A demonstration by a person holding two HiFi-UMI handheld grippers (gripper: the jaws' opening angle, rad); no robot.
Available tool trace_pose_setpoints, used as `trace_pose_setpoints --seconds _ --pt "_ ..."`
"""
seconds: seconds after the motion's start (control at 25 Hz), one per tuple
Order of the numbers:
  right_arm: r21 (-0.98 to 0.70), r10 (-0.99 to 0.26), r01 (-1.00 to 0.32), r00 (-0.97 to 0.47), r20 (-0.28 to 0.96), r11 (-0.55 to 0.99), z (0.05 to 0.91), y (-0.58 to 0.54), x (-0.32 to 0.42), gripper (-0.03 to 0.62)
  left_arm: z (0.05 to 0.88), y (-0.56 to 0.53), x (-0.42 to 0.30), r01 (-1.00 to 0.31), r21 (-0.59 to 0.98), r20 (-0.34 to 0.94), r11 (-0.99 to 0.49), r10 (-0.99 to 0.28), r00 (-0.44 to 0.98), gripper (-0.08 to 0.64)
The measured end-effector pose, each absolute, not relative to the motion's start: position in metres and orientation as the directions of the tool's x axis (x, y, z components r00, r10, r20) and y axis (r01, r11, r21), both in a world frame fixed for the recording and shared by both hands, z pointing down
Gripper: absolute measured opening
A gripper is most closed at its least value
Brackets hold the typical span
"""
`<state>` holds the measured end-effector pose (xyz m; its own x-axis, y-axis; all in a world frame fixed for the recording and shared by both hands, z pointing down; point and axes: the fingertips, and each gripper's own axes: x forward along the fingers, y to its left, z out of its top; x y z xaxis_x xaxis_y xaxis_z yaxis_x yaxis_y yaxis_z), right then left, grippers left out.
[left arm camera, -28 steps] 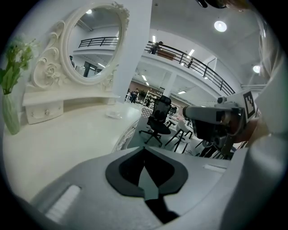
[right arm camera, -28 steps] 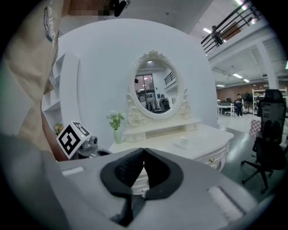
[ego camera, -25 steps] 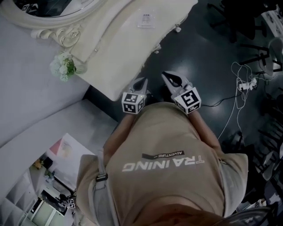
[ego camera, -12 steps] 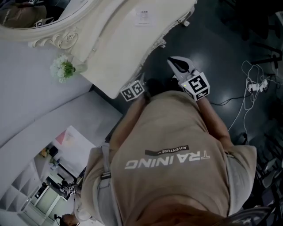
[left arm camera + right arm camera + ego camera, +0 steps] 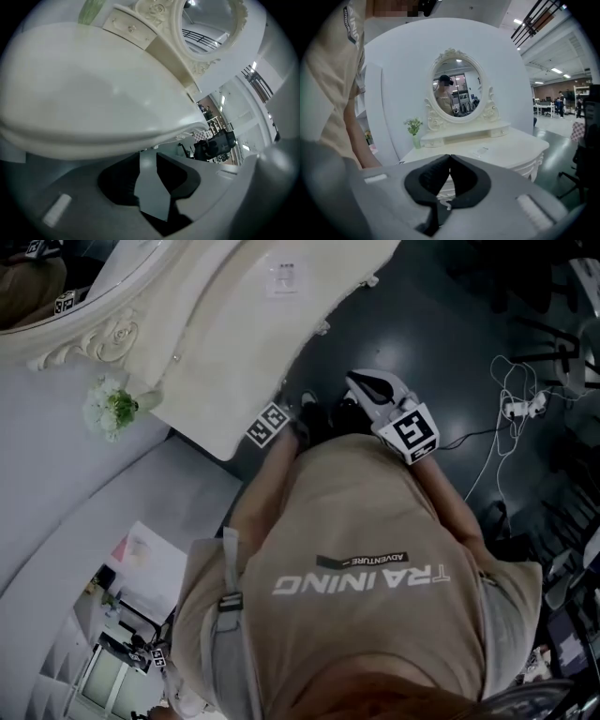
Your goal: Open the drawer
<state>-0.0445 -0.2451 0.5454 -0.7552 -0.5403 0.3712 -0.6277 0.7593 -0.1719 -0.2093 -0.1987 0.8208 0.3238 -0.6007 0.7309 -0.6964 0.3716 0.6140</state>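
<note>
The white dressing table (image 5: 234, 343) fills the top of the head view; its curved top (image 5: 93, 93) looms over the left gripper view. My left gripper (image 5: 148, 155) sits just below the top's front rim. Its jaws have just been opening and stand apart, with only a pale surface showing in the gap. In the head view only its marker cube (image 5: 269, 425) shows at the table's edge; the jaws are hidden there. My right gripper (image 5: 358, 382) (image 5: 449, 156) hangs shut and empty over the dark floor, pointing at the table. A small drawer with a knob (image 5: 130, 29) sits under the mirror.
An oval carved mirror (image 5: 457, 91) stands at the table's back with a small vase of flowers (image 5: 108, 409) beside it. A paper card (image 5: 284, 279) lies on the top. Cables and a power strip (image 5: 516, 409) trail on the dark floor at the right.
My left gripper has dropped and rolled, going from beside the right one to the table's front edge, where its jaws are now out of sight. The right gripper has shifted slightly right.
</note>
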Motion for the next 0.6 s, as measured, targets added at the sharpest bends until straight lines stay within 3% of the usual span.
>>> trace_pose_setpoints --seconds 0.6 --pt "-0.167 -0.574 -0.669 -0.719 0.392 0.724 0.546 -0.259 -0.042 0.003 0.837 -0.208 -0.216 -0.653 0.552 0.806 0.519 -0.533 0.258 0.112"
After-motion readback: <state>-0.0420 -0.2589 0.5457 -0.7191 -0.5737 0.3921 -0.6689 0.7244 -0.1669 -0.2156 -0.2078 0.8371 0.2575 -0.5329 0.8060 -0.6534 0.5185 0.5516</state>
